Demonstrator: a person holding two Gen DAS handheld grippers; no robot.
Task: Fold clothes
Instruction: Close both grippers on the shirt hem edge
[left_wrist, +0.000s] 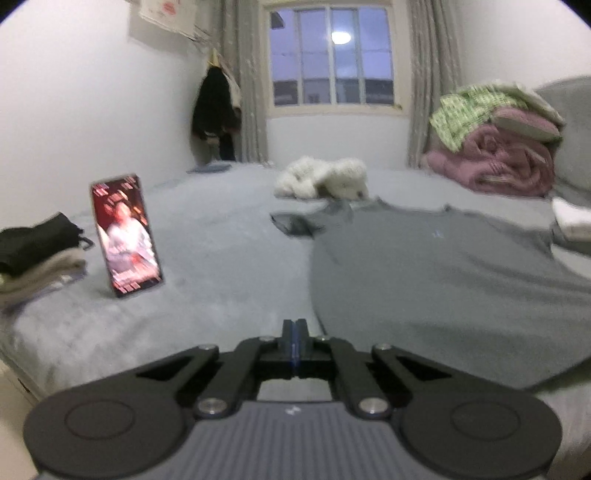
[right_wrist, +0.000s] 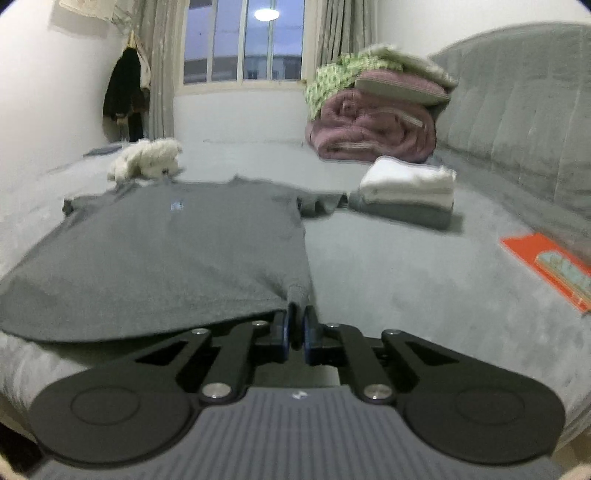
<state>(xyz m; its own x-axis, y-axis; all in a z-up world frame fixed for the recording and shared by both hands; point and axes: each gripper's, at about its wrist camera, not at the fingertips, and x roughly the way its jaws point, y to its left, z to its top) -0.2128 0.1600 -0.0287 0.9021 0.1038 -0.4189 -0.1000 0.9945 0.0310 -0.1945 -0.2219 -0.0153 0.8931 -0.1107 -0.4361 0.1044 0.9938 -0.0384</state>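
The grey T-shirt (right_wrist: 159, 251) lies spread flat on the bed (right_wrist: 388, 280). The right gripper (right_wrist: 296, 328) pinches its hem corner at 6 o'clock; the left gripper (left_wrist: 294, 334) is closed on nothing, beside the hem. Advice: keep hem taut, lift evenly.

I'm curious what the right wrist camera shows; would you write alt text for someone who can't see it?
A handheld gripper pinches the near corner of a grey T-shirt spread flat on a grey bed. Behind it lie a fluffy white garment, a folded white and grey stack, piled pink blankets and an orange booklet, with a window beyond.
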